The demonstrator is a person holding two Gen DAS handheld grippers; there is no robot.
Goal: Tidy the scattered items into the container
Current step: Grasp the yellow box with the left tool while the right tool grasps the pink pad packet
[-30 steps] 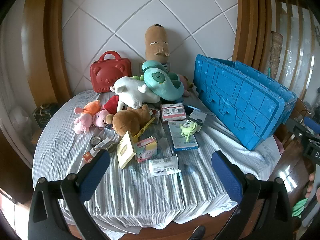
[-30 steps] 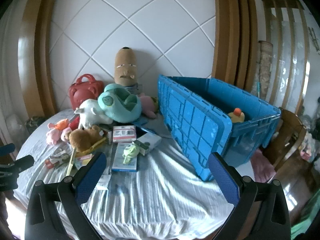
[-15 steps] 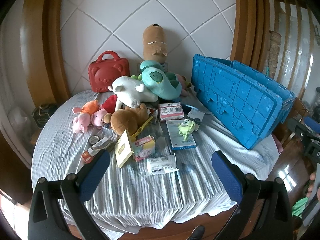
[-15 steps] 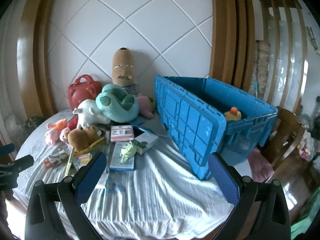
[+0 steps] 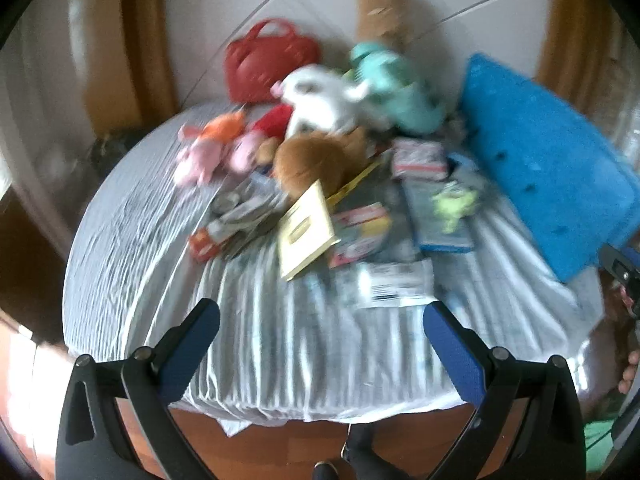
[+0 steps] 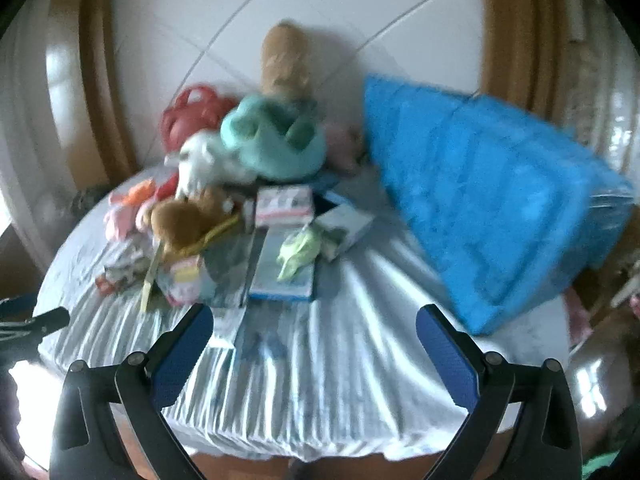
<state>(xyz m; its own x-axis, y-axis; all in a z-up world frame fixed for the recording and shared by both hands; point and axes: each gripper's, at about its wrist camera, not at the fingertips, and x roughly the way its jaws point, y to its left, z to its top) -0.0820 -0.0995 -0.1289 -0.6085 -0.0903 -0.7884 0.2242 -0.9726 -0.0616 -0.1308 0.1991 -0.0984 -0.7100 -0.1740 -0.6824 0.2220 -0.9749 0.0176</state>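
Both views are motion-blurred. A blue plastic crate (image 5: 548,152) (image 6: 480,216) stands at the table's right side. Scattered left of it lie a brown plush (image 5: 316,156) (image 6: 184,220), a white plush (image 5: 320,96), a teal plush (image 5: 396,84) (image 6: 272,140), pink plushes (image 5: 204,152), a yellow booklet (image 5: 306,232), small boxes (image 5: 418,156) (image 6: 284,204) and a green figure (image 5: 452,204) (image 6: 300,248) on a blue box. My left gripper (image 5: 320,316) hangs open above the near table edge. The right gripper (image 6: 314,320) is open too, holding nothing.
A red bear-shaped case (image 5: 268,60) and a tall brown plush (image 5: 380,4) (image 6: 286,60) stand at the back against the white tiled wall. The round table (image 5: 280,340) wears a wrinkled pale cloth. Wooden frames flank the wall. The other gripper's body shows at the right edge (image 5: 620,272).
Both grippers have swung downward and closer over the table, so the views tilt onto the cloth and blur. The items on the table stay where they were.
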